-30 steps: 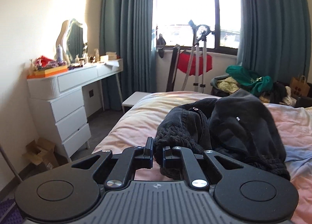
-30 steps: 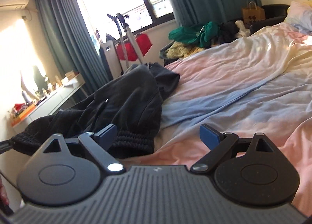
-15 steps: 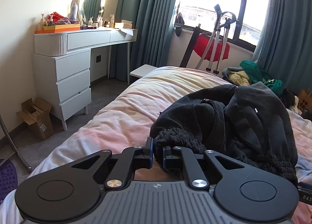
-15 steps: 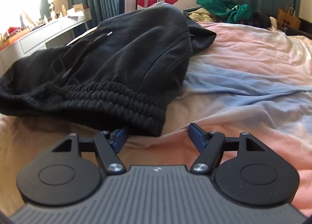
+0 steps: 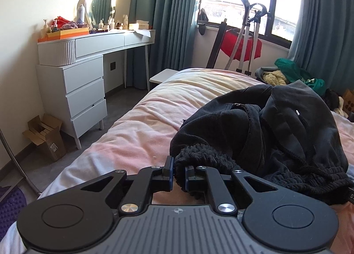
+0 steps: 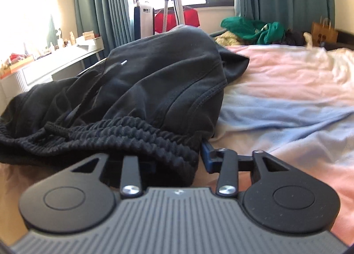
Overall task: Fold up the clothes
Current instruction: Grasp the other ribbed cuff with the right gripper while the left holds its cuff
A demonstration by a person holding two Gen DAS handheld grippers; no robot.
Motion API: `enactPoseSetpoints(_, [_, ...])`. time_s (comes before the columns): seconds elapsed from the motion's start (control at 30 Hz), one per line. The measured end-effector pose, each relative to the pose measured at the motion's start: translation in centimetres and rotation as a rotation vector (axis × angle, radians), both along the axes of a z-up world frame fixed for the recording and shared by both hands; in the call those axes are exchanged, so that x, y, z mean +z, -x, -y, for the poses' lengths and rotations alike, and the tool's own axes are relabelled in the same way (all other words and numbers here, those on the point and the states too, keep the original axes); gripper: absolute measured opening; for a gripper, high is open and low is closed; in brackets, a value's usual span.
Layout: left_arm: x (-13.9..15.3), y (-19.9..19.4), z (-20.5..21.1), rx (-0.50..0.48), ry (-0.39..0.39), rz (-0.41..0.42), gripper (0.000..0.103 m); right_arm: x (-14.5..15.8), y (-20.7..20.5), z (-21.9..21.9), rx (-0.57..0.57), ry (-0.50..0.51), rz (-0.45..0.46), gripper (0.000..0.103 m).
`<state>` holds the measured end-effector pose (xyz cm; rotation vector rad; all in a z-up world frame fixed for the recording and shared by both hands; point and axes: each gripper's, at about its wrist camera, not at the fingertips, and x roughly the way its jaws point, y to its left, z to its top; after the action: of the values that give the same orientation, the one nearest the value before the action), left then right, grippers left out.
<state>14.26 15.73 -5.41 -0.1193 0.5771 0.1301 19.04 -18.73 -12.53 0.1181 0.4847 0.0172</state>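
Left gripper (image 5: 178, 171) is clamped on the black sweatpants (image 5: 276, 130) waistband; we've got the right gripper (image 6: 177, 154) spread around the other corner, so next we pinch.

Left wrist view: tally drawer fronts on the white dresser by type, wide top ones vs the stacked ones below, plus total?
Wide top drawers: 2
Stacked lower drawers: 3
Total on the white dresser: 5
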Motion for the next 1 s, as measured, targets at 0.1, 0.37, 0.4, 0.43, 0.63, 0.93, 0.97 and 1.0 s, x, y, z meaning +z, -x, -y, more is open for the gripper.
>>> enactPoseSetpoints(0.1, [0.2, 0.3, 0.2, -0.018, 0.001, 0.012, 0.010, 1.0, 1.0, 0.2, -0.012, -0.013, 0.032, 0.030])
enactPoseSetpoints(0.37, [1.0, 1.2, 1.0, -0.079, 0.013, 0.049, 0.010, 5.5, 5.9, 1.1, -0.048, -0.071, 0.194, 0.018])
enactPoseSetpoints(0.4, [1.1, 1.4, 1.2, -0.094, 0.016, 0.055, 0.010, 6.1, 6.7, 1.0, -0.052, -0.063, 0.212, 0.018])
enactPoseSetpoints(0.43, [1.3, 1.7, 1.3, -0.107, 0.030, 0.058, 0.010, 6.8, 7.6, 1.1, -0.059, -0.057, 0.230, 0.017])
enactPoseSetpoints(0.63, [2.1, 3.4, 1.5, -0.137, 0.137, 0.029, 0.012, 9.9, 12.3, 1.8, -0.104, -0.029, 0.297, 0.016])
enactPoseSetpoints(0.93, [-0.2, 3.9, 2.0, -0.110, 0.142, -0.148, 0.023, 2.9, 10.3, 5.4, -0.223, -0.347, -0.162, 0.016])
enactPoseSetpoints(0.97, [0.0, 4.3, 1.9, -0.114, 0.153, -0.146, 0.029, 2.6, 10.4, 5.7, -0.230, -0.377, -0.170, 0.016])
enactPoseSetpoints(1.0, [0.1, 4.8, 1.7, -0.118, 0.176, -0.147, 0.035, 2.4, 10.5, 5.9, -0.238, -0.408, -0.177, 0.015])
